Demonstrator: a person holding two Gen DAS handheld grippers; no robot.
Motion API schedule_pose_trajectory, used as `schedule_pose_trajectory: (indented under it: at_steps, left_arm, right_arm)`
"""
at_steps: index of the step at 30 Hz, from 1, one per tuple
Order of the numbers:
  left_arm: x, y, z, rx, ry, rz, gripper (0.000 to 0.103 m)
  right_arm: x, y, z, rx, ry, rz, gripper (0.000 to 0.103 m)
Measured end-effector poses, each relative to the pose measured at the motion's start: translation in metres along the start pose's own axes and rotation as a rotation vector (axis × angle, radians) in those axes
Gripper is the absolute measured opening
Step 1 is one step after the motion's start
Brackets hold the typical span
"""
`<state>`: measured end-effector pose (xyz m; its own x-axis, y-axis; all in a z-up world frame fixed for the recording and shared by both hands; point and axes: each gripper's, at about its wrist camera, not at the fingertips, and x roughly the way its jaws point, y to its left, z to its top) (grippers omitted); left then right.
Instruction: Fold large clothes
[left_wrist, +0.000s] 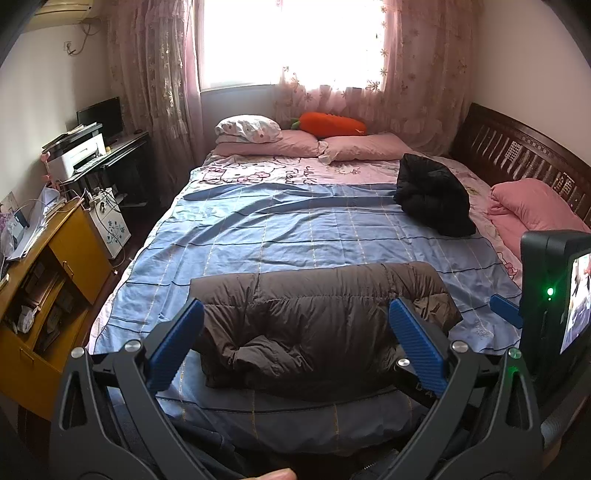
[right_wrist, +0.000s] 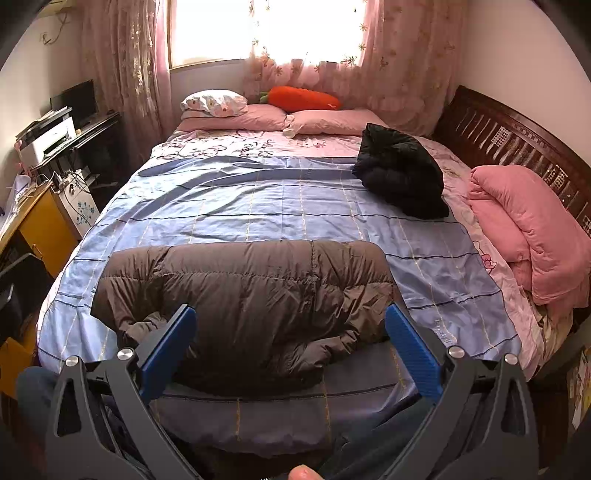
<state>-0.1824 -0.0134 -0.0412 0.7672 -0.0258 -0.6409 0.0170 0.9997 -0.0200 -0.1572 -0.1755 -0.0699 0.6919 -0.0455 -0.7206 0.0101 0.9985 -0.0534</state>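
I can't read any text for certain. The pink cartoon sheet (left_wrist: 295, 171) carries dark cursive lettering too distorted to make out, and faint embroidery on my blue striped sheet (right_wrist: 441, 330) stays illegible.

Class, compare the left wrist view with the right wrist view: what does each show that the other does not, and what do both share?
Only the left wrist view shows the right tongs from outside, their body and lit screen at its right edge, and the open yellow cabinet with its cluttered shelves.

Only the right wrist view shows the whole pink quilt heaped by the headboard.

Both show the brown down jacket folded on the blue sheet, the black jacket, the carrot plush and open tongs; the left tongs hold nothing.
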Motion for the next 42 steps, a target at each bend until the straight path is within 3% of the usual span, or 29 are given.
schedule_pose_trajectory:
  at_steps: [42]
  left_arm:
    - [-0.0016, 0.0055, -0.0055, 0.007, 0.008, -0.005, 0.101]
  right_arm:
    - [-0.0014, 0.0045, -0.0023, -0.001, 0.003, 0.002, 0.102]
